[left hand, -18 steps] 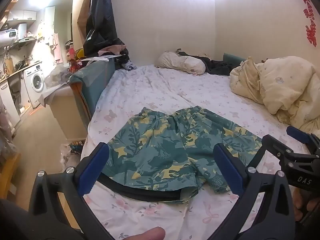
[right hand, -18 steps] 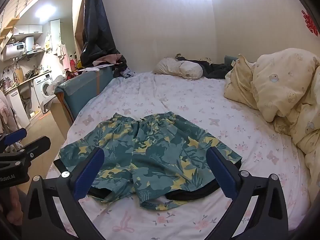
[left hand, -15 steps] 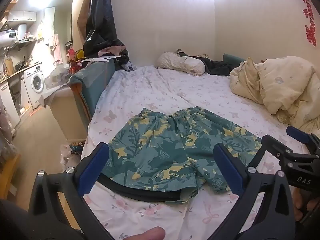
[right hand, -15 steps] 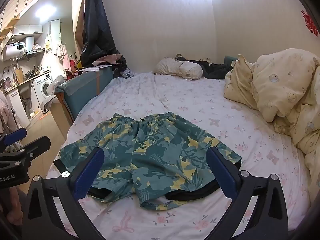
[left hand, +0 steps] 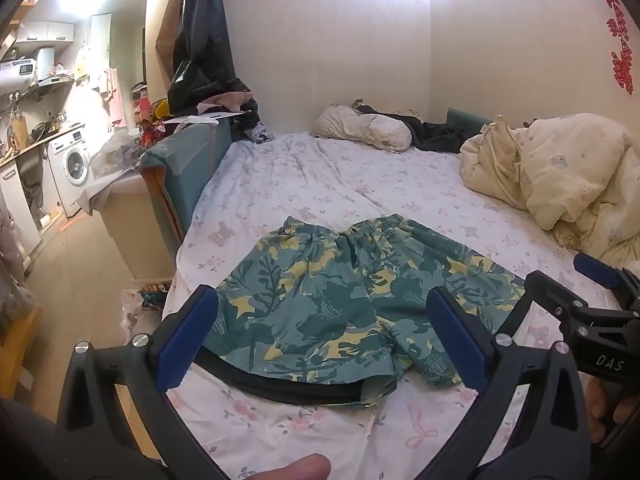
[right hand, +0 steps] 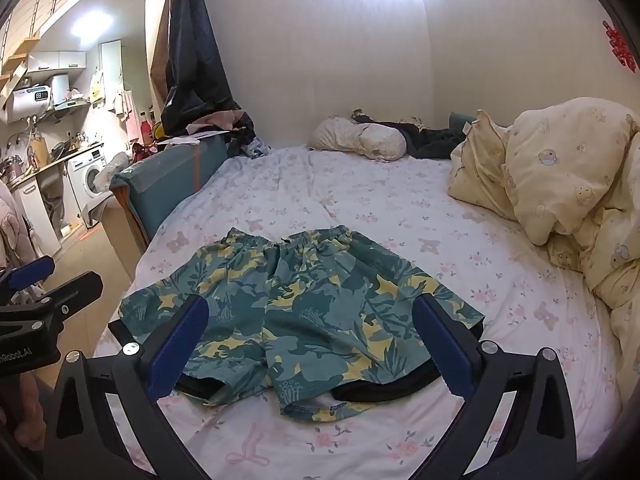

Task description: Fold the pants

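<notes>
Green and yellow leaf-print shorts (left hand: 340,304) lie flat on the bed, waistband away from me, leg hems with black lining toward me; they also show in the right wrist view (right hand: 304,308). My left gripper (left hand: 320,336) is open and empty, held above the left leg hem. My right gripper (right hand: 308,340) is open and empty, held above the right leg hem. The right gripper shows at the right edge of the left wrist view (left hand: 592,312); the left gripper shows at the left edge of the right wrist view (right hand: 36,320).
The bed has a white floral sheet (left hand: 320,184). A cream duvet (right hand: 568,184) is heaped on the right. A pillow (right hand: 360,140) and dark clothes lie at the far wall. A teal bed frame edge (left hand: 180,168) and the floor are to the left.
</notes>
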